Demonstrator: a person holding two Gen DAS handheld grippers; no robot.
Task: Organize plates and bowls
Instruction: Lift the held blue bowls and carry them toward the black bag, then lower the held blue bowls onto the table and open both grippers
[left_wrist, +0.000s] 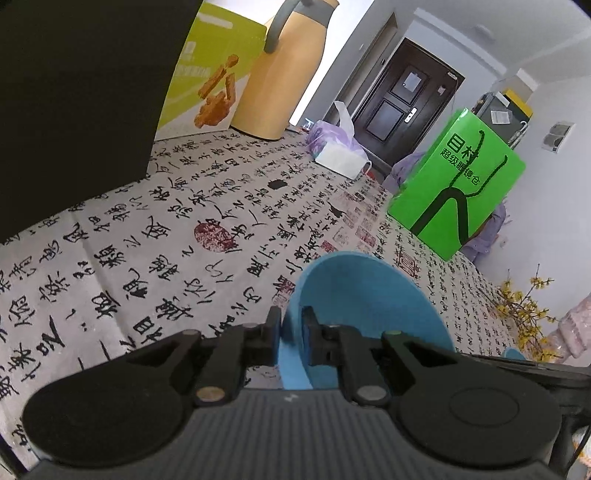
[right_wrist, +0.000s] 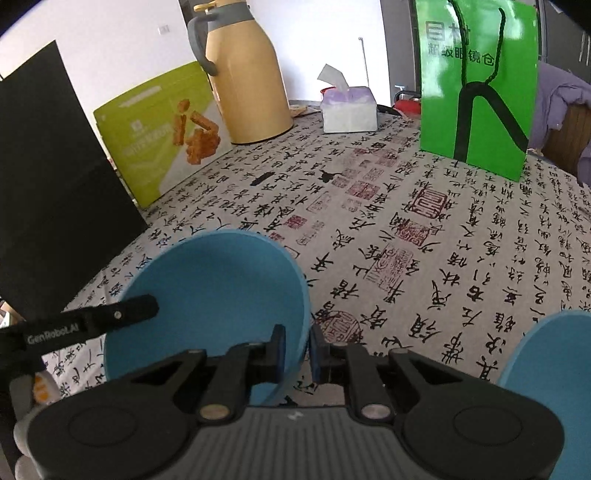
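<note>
A blue bowl (left_wrist: 369, 295) hangs just above the calligraphy-print tablecloth (left_wrist: 166, 240), and both grippers grip it. My left gripper (left_wrist: 291, 332) is shut on its left rim, one pad inside the wall and one outside. In the right wrist view my right gripper (right_wrist: 299, 347) is shut on the right rim of the same blue bowl (right_wrist: 210, 288). One of the left gripper's fingers (right_wrist: 125, 314) lies across the opposite rim. A second blue dish (right_wrist: 546, 376) sits at the lower right, cut off by the frame edge.
At the back stand a black bag (right_wrist: 55, 177), a lime snack box (right_wrist: 159, 136), a yellow thermos jug (right_wrist: 247, 81), a tissue box (right_wrist: 349, 110) and a green paper bag (right_wrist: 476, 85). Yellow flower sprigs (left_wrist: 524, 314) lie at the table's right edge.
</note>
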